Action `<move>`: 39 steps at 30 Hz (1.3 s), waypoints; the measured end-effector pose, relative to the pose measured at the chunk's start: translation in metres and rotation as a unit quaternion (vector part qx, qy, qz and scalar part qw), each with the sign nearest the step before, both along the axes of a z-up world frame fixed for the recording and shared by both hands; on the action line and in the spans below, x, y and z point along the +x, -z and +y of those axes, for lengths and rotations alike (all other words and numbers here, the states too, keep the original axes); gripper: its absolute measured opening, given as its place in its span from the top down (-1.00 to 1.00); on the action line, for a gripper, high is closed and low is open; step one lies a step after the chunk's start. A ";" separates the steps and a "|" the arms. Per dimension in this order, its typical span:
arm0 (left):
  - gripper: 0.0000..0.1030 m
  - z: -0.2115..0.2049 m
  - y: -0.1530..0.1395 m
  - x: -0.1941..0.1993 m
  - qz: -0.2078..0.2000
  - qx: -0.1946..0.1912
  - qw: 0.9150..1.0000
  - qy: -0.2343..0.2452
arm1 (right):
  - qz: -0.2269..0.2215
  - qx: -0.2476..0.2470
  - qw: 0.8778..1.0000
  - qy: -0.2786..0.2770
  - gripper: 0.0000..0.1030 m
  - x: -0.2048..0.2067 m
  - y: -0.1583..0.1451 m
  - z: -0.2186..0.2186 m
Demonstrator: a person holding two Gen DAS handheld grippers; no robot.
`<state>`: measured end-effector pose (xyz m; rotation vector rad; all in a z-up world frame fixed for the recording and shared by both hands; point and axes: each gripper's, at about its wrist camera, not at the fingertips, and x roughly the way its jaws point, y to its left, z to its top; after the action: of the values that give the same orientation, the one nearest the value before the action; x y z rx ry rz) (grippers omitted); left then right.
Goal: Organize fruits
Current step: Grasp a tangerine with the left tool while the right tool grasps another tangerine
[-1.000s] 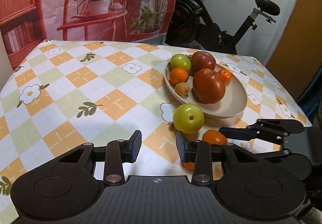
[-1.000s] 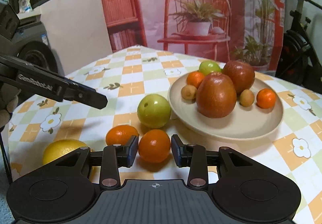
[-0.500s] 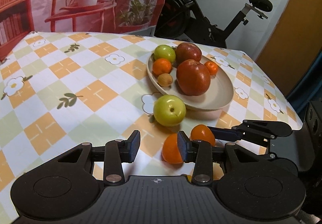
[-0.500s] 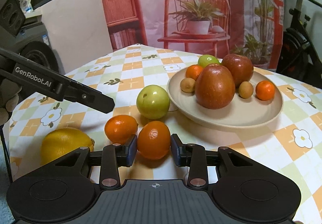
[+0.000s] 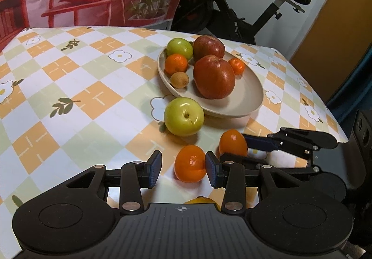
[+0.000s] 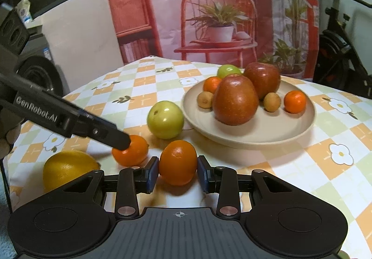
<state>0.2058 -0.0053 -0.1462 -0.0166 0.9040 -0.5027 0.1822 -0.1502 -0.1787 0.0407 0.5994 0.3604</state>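
Left claw (image 5: 183, 168) now straddles a loose orange (image 5: 190, 163), jaws apart.

Warm, even indoor light falls from above. Soft shadows lie under the beige plate (image 6: 253, 140) and beside the green apple (image 5: 184, 116) on the checked tablecloth (image 5: 69, 87). Small white highlights shine on the large red apple (image 6: 235, 99) and on the tangerine (image 5: 190, 163) nearest the left camera. Both views are sharp at the centre. Fisheye bending curves the table's edges, and the corners go dark.
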 end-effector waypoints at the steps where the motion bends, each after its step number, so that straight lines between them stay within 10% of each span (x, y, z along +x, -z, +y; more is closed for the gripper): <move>1: 0.16 -0.001 0.001 0.001 0.001 0.001 1.000 0.001 | 0.000 0.002 1.000 0.003 0.37 0.000 0.000 -0.001; 39: 0.29 -0.022 0.011 0.002 -0.008 0.019 1.000 0.023 | -0.001 0.031 0.999 0.020 0.37 0.000 -0.001 -0.014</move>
<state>0.2074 -0.0270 -0.1570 0.0427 0.8987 -0.5290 0.1827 -0.1647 -0.1781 0.1117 0.5836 0.3412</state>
